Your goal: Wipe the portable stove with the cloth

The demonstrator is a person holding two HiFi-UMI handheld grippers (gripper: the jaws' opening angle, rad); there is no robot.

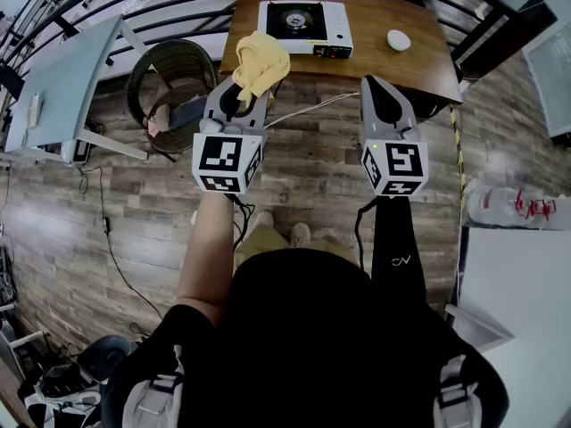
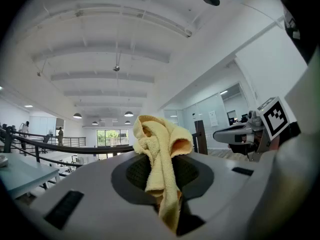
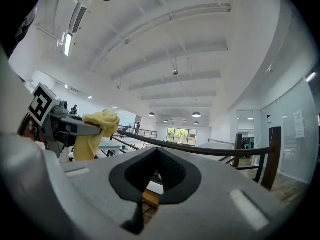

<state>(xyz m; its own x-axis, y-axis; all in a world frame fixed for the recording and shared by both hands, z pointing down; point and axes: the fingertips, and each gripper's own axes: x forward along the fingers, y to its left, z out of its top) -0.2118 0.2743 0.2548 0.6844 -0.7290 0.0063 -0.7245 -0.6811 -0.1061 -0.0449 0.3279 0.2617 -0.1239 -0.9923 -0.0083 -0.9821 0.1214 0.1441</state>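
Observation:
The portable stove [image 1: 304,27], white with a black burner, sits on the wooden table [image 1: 419,65] ahead of me. My left gripper [image 1: 243,89] is raised short of the table's near edge and is shut on a yellow cloth [image 1: 260,59], which bunches above the jaws. In the left gripper view the cloth [image 2: 161,146] hangs from the closed jaws of the left gripper [image 2: 164,176]. My right gripper [image 1: 378,86] is held level beside it, shut with nothing in it. The right gripper view shows the right gripper [image 3: 157,168] closed and the cloth [image 3: 98,128] at its left. Neither gripper view shows the stove.
A small white round object [image 1: 399,39] lies on the table right of the stove. A wicker chair [image 1: 172,80] and a grey table [image 1: 62,83] stand to the left. A white cable [image 1: 312,107] runs across the plank floor. Plastic bottles [image 1: 504,205] lie at the right.

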